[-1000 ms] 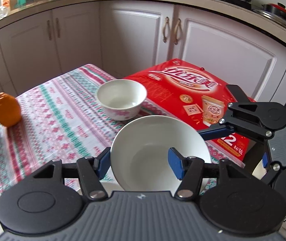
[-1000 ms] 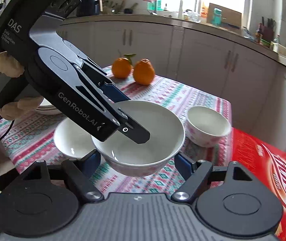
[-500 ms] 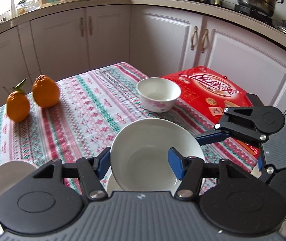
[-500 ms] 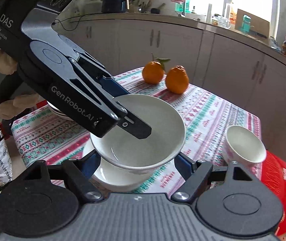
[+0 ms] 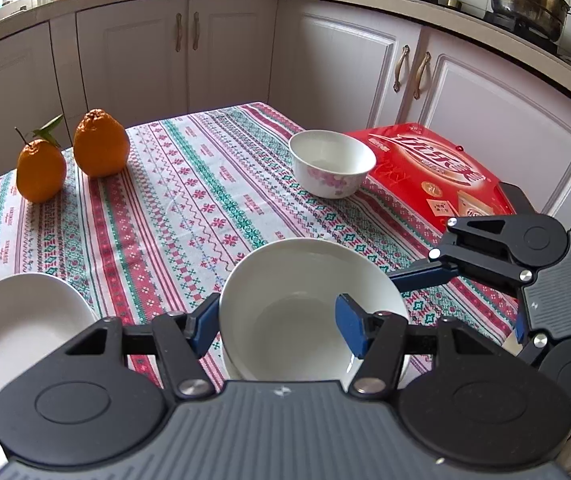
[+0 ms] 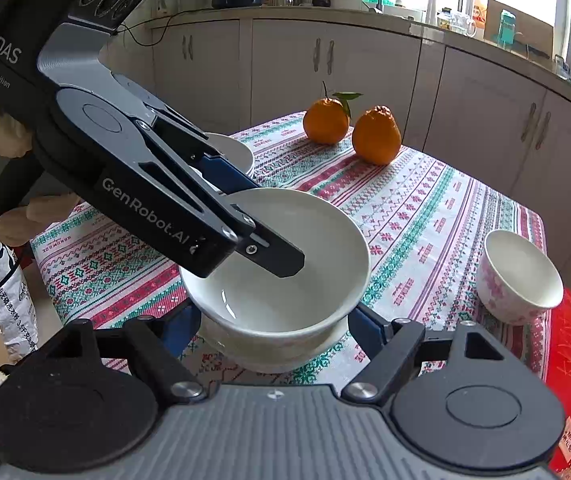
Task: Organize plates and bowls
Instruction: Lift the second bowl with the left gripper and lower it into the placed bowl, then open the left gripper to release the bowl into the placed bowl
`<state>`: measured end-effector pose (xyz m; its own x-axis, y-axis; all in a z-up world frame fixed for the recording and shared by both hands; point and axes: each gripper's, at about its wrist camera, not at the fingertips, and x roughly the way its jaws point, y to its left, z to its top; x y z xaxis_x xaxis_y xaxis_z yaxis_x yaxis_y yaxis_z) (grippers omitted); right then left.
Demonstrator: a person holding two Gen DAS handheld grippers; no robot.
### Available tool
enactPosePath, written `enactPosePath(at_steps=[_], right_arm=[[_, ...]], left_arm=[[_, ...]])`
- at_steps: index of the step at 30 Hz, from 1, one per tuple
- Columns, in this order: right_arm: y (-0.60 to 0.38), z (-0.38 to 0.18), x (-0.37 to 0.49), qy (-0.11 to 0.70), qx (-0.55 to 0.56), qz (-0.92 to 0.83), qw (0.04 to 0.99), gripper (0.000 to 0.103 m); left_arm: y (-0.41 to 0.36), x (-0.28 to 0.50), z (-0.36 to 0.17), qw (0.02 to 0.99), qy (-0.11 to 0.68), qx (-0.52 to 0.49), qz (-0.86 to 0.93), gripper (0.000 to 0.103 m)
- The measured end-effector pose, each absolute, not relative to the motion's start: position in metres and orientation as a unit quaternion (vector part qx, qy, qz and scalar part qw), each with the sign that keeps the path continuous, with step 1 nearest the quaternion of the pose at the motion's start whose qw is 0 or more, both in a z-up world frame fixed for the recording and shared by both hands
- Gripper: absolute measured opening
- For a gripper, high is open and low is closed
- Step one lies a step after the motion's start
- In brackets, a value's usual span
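My left gripper (image 5: 277,326) is shut on the rim of a large white bowl (image 5: 305,308), one finger inside and one outside. The bowl (image 6: 285,264) now rests nested in a second white bowl (image 6: 269,354) on the patterned tablecloth. My right gripper (image 6: 273,334) is open, its fingers on either side of the stacked bowls below their rims. A small floral bowl (image 5: 331,162) stands at the far right of the table, also in the right wrist view (image 6: 519,280). A white plate (image 5: 17,328) with a fruit print lies at the left.
Two oranges (image 5: 73,156) stand at the far left corner of the table, also in the right wrist view (image 6: 353,130). A red carton (image 5: 437,172) lies past the table's right edge. White kitchen cabinets (image 5: 225,48) ring the table.
The left gripper has carried the large bowl back and down onto the second bowl, where it now sits nested. The right gripper has stayed open around the bowls.
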<state>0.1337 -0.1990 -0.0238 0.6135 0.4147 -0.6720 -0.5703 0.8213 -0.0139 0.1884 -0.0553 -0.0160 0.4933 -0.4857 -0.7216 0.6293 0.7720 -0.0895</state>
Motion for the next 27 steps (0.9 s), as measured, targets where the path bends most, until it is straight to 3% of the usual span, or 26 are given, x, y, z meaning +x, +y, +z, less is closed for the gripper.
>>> enactPosePath(at_steps=[27], right_arm=[[-0.198,-0.028,0.135,0.351,-0.116,0.280,0.886,0.084]], left_arm=[[-0.054,0.191,-0.031,0.855,0.395,0.086,-0.324,0.060]])
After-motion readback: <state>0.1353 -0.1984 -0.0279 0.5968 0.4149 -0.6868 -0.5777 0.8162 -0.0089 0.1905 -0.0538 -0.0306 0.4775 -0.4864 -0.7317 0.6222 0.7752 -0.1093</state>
